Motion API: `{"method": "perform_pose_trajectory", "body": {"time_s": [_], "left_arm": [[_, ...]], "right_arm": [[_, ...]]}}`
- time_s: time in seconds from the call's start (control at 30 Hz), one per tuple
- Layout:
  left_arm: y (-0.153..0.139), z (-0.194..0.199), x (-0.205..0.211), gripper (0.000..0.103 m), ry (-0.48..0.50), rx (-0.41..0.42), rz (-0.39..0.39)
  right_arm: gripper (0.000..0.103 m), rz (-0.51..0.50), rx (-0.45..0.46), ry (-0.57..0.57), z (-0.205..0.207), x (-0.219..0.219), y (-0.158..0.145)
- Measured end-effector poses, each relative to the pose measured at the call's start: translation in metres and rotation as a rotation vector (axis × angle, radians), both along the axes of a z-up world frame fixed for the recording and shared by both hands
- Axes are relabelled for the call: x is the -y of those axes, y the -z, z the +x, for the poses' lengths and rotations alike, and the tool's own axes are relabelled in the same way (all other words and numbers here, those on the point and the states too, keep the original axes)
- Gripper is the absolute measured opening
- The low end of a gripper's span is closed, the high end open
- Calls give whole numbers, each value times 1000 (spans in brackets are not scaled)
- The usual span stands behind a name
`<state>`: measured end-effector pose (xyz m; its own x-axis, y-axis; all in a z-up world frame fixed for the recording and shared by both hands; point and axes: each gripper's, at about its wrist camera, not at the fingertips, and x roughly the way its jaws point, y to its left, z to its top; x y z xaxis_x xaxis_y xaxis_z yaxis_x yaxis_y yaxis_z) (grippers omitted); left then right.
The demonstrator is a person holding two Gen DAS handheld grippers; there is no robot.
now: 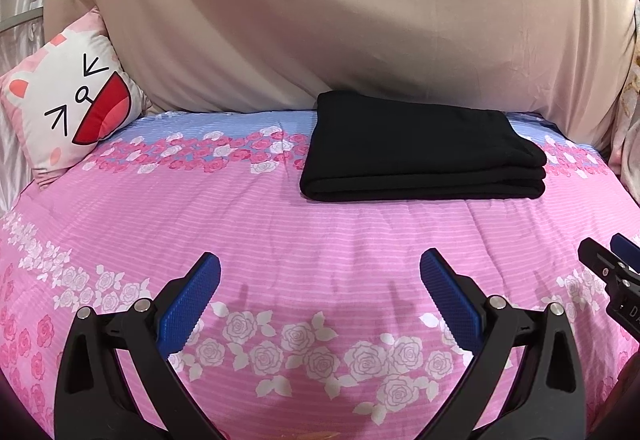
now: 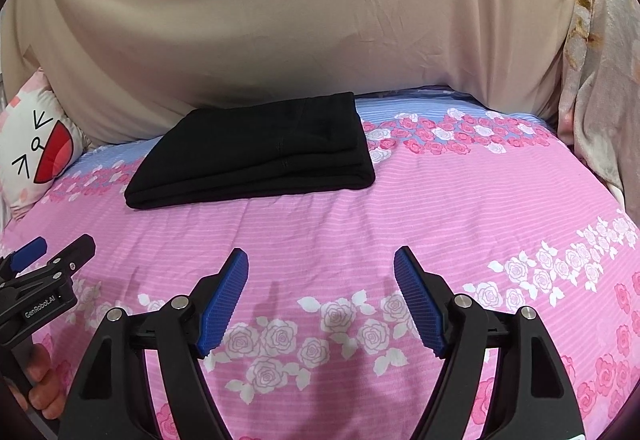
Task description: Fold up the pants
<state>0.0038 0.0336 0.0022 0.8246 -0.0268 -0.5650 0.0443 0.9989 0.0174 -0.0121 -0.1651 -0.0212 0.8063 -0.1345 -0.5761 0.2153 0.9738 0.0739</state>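
Black pants [image 1: 420, 148] lie folded into a flat, layered rectangle on the pink floral bedspread [image 1: 280, 224], near its far edge. In the right wrist view the same pants [image 2: 256, 156] sit left of centre. My left gripper [image 1: 320, 268] hovers over the bedspread well short of the pants, open, nothing between its blue pads [image 1: 196, 300]. My right gripper [image 2: 320, 264] is likewise open and empty, also short of the pants. Each gripper shows at the edge of the other's view: the right gripper [image 1: 612, 260] and the left gripper [image 2: 52, 252].
A beige cloth [image 1: 320, 8] hangs as a backdrop behind the bed. A white and pink cartoon-face cushion [image 1: 76, 100] leans at the back left. Pale patterned fabric [image 2: 592, 72] hangs at the right. A hand [image 2: 40, 388] holds the left gripper's handle.
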Motion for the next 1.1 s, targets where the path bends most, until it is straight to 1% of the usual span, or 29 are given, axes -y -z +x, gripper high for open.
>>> {"method": "perform_pose_trajectory", "body": {"time_s": [0.27,0.87,1.1], "left_arm": [[2,1,-1,98,-7,-7,-4],[1,-1,2,98,-3,5,6],[0,-2,-2,98,4,9,-27]], "right_arm": [[73,0,0,2,-1,-1,0],[73,-2,0,1,0,0,0],[73,-7,0,2,0,-2,0]]}}
